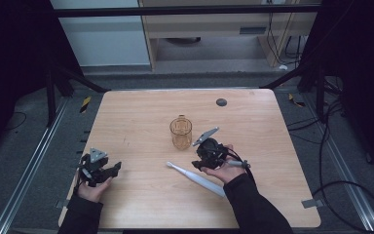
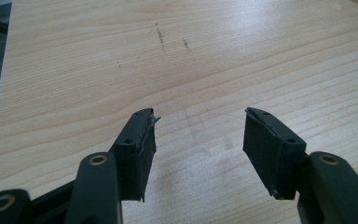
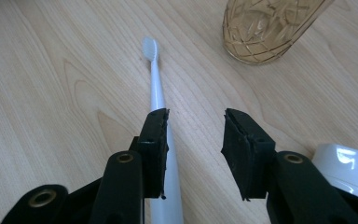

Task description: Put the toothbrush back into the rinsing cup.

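Note:
A white toothbrush (image 1: pixel 197 176) lies flat on the wooden table (image 1: pixel 141 122), its head pointing left. An amber cut-glass cup (image 1: pixel 180 132) stands upright near the middle. My right gripper (image 1: pixel 198 165) hovers open just above the toothbrush handle, beside the cup. In the right gripper view the toothbrush (image 3: pixel 155 88) runs under the left jaw, the gripper (image 3: pixel 195 119) has nothing between its jaws, and the cup (image 3: pixel 268 25) is at the upper right. My left gripper (image 1: pixel 112 169) is open at the table's left, over bare wood (image 2: pixel 200 116).
A small dark round disc (image 1: pixel 221 102) sits near the table's far edge. A white rounded object (image 3: pixel 345 168) shows at the lower right of the right gripper view. Metal rails and cables run along both sides of the table.

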The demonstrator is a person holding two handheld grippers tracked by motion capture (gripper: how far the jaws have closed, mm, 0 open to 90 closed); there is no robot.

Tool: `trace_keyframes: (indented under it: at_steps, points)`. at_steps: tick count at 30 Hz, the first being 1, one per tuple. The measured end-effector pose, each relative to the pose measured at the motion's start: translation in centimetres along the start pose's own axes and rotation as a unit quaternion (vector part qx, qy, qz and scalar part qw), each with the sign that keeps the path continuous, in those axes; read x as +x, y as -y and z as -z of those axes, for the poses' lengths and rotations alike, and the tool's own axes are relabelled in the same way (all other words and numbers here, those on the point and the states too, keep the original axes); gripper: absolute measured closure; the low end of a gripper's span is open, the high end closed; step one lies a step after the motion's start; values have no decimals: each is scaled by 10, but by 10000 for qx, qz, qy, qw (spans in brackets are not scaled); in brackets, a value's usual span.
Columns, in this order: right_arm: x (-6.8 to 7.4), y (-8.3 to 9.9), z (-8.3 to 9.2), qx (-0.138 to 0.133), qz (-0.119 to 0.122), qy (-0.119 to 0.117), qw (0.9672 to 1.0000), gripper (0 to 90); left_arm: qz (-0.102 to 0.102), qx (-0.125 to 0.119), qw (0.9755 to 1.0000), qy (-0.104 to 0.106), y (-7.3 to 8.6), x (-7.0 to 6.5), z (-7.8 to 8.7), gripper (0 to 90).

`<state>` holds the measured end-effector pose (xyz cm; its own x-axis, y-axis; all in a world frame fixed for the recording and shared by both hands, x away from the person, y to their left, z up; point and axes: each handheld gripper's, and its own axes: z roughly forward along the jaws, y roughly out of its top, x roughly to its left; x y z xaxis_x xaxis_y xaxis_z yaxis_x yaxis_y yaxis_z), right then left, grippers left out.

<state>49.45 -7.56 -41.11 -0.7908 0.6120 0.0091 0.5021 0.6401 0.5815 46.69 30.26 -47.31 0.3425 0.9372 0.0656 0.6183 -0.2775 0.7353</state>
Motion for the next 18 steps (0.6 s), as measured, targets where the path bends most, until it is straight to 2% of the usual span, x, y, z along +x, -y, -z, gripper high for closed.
trace_keyframes:
  at_steps: [11, 18]
  points:
    - [6, -2, -17, 354, 79, -143, 9992, 611, -36, 20, 10000, 12, 0, -1, 0, 432]
    - [8, -1, -27, 475, 92, -254, 9985, 615, -37, 33, 10000, 26, 0, -1, 0, 433]
